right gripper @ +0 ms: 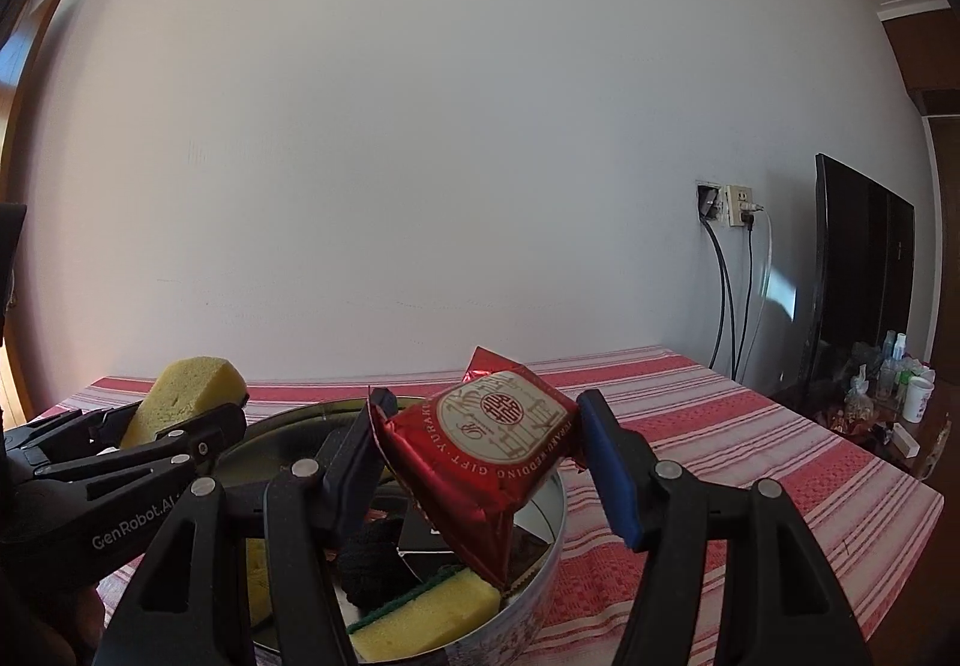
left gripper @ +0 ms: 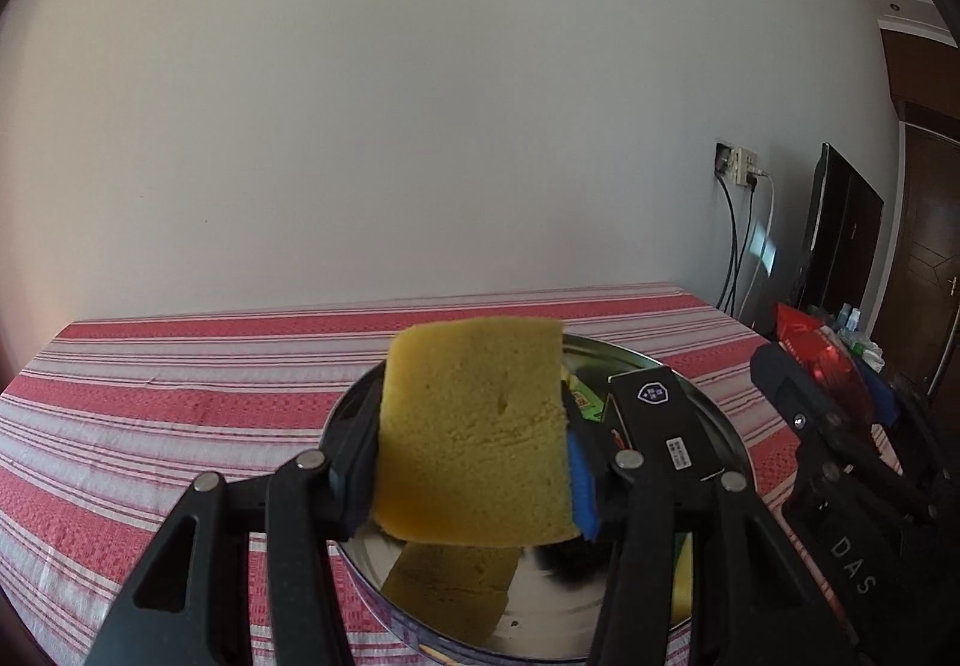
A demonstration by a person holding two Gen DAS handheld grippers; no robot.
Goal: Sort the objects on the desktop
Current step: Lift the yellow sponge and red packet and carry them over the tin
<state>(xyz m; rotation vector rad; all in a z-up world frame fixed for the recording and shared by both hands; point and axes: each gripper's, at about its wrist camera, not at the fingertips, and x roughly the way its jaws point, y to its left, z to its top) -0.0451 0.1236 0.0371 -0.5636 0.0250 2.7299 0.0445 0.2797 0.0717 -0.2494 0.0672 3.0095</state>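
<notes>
My left gripper (left gripper: 471,462) is shut on a yellow sponge (left gripper: 474,432) and holds it above the round metal tin (left gripper: 714,414). The sponge also shows at the left of the right wrist view (right gripper: 180,396). My right gripper (right gripper: 486,462) is shut on a red foil snack packet (right gripper: 486,450) and holds it tilted over the tin (right gripper: 552,522). Inside the tin lie a black box (left gripper: 666,426), a second yellow sponge with a green edge (right gripper: 426,615) and a black bundle (right gripper: 372,552). The right gripper with the red packet (left gripper: 828,366) shows at the right of the left wrist view.
The table carries a red and white striped cloth (left gripper: 180,396). A white wall stands behind it, with a socket and cables (right gripper: 735,210). A dark monitor (right gripper: 864,270) and small bottles (right gripper: 894,366) stand off the table's right end.
</notes>
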